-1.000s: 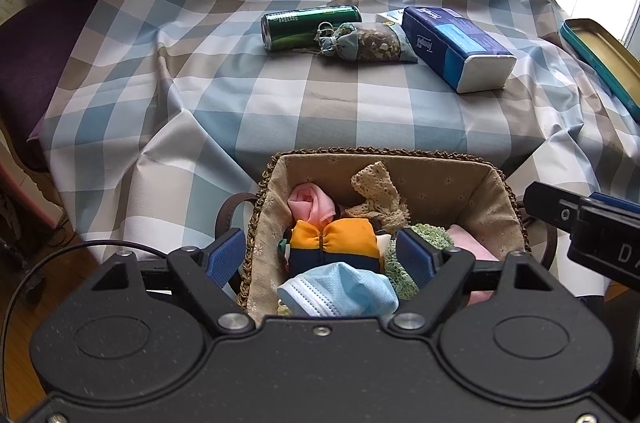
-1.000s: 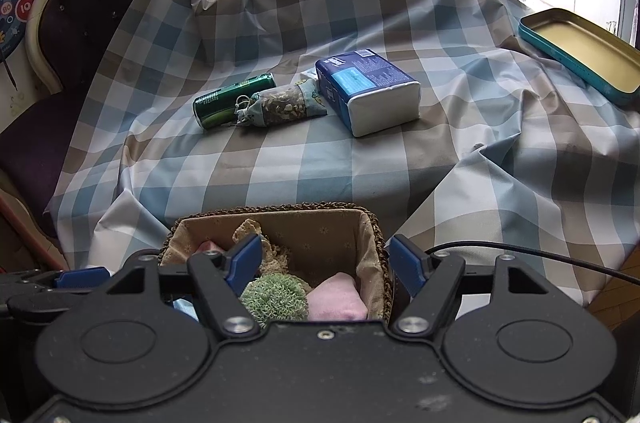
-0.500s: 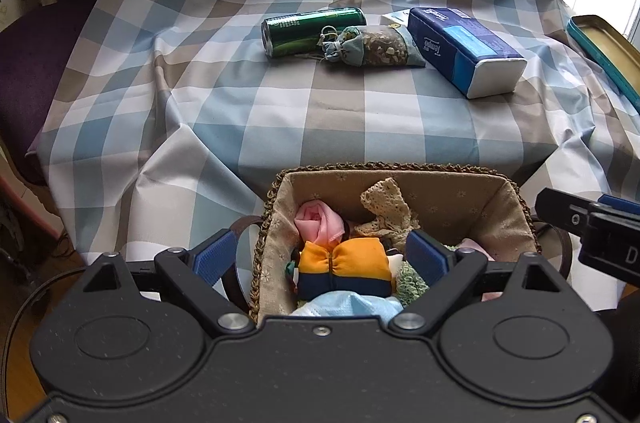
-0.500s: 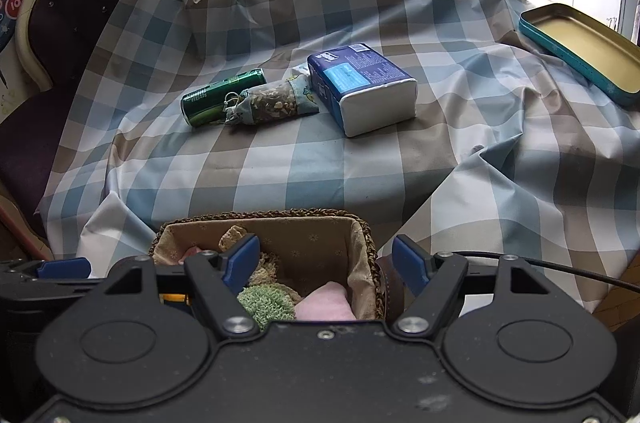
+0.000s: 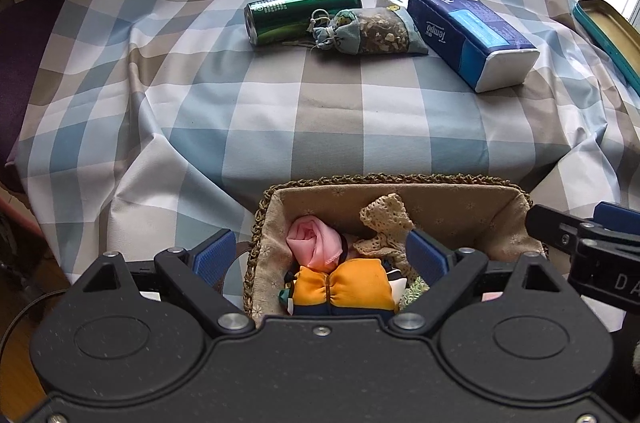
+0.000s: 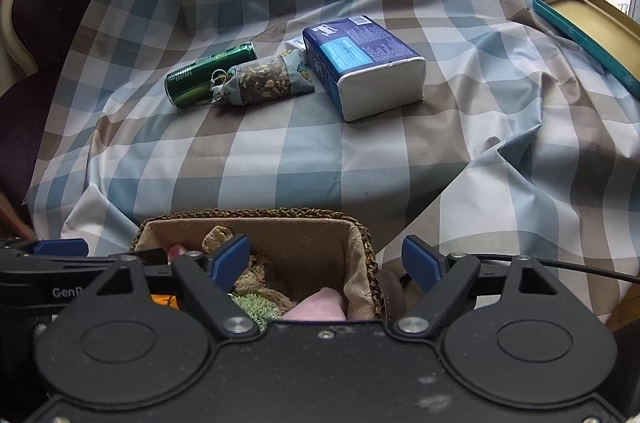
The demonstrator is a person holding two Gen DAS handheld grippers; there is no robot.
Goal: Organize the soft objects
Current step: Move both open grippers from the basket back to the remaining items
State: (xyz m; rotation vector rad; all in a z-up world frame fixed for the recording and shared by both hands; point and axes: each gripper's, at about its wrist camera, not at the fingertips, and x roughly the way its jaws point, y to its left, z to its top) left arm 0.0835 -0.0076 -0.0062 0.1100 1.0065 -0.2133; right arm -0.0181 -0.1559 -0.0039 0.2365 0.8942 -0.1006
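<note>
A woven basket [image 5: 400,179] with a beige lining sits at the table's near edge. It holds a pink rolled cloth [image 5: 314,249], an orange and navy pouch [image 5: 344,287], a lace piece [image 5: 386,223] and a green knitted piece [image 6: 254,305]. My left gripper [image 5: 319,257] is open and straddles the basket's left wall, pads clear of it. My right gripper [image 6: 326,261] straddles the basket's [image 6: 248,213] right wall with its jaws opening, and its pads do not press on it. A pink soft item [image 6: 320,305] lies in the right corner.
On the checked tablecloth [image 5: 320,119] beyond the basket lie a green can [image 5: 300,15], a dried-flower sachet [image 5: 372,31] and a blue tissue pack [image 5: 472,35]. A teal tin [image 6: 588,27] rests at the right edge. A purple chair [image 6: 48,3] stands at the left.
Both grippers' jaws have spread wider. Both have drawn back, so the basket sits lower in each view. The blue face mask has dropped out of sight under the left gripper's body.
</note>
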